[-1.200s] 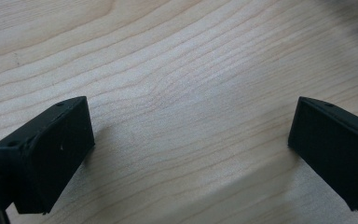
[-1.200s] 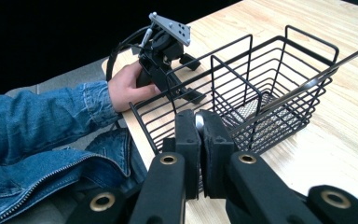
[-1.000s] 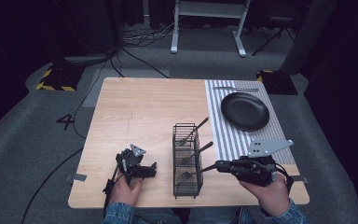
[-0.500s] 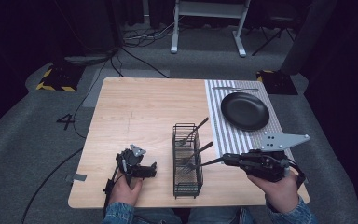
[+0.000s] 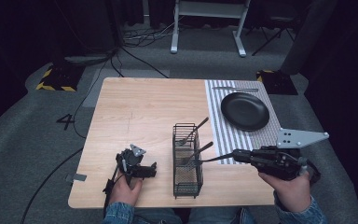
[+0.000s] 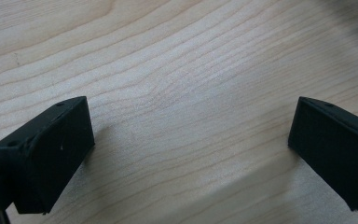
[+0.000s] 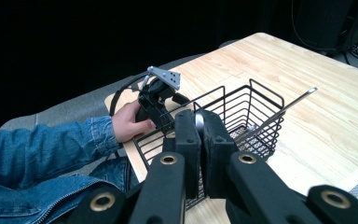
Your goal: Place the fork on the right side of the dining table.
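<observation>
Two grippers work at the wooden surface [image 5: 144, 107]. High view: the right gripper [image 5: 237, 156] pinches a utensil [image 5: 205, 147] over the wire basket [image 5: 187, 161], beside a second utensil [image 5: 193, 129]. Left gripper view: its jaws stand spread above bare wood. Right gripper view: jaws pressed together on the utensil's handle end [image 7: 198, 122], at the basket's rim [image 7: 242, 105].

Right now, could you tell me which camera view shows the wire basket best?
The high view: the whole wire basket stands on the table, two utensils leaning in it. The right gripper view shows its far end behind the fingers; the left gripper view shows bare wood.
</observation>
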The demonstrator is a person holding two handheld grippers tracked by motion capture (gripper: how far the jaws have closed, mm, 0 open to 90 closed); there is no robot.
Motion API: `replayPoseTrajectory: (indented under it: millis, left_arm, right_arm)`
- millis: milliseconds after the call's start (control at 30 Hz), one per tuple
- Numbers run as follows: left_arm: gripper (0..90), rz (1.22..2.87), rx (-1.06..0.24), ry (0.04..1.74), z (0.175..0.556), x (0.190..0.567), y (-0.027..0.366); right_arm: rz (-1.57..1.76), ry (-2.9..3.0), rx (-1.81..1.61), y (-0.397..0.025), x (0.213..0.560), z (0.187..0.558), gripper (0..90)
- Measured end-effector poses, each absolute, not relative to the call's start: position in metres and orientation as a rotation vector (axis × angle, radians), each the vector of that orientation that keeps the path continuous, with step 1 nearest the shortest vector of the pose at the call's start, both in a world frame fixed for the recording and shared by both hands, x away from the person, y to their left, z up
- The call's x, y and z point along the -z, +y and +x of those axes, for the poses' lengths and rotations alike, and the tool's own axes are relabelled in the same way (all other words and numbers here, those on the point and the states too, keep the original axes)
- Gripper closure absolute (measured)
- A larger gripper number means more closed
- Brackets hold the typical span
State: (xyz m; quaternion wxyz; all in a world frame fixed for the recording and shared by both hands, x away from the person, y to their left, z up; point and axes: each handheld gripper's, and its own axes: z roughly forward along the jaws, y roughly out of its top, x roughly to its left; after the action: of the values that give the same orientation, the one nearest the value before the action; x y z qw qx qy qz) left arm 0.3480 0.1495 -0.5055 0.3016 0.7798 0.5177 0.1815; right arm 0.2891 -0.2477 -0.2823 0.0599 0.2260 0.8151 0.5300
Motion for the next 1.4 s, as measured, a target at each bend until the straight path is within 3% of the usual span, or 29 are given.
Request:
replayPoseTrajectory:
  millis: [1400]
  left_arm:
    - [0.2, 2.066, -0.481, 1.374, 0.348, 0.506, 0.149]
  right_arm:
    - [0.923, 2.161, -1.617, -0.349, 0.246, 0.297, 87.0]
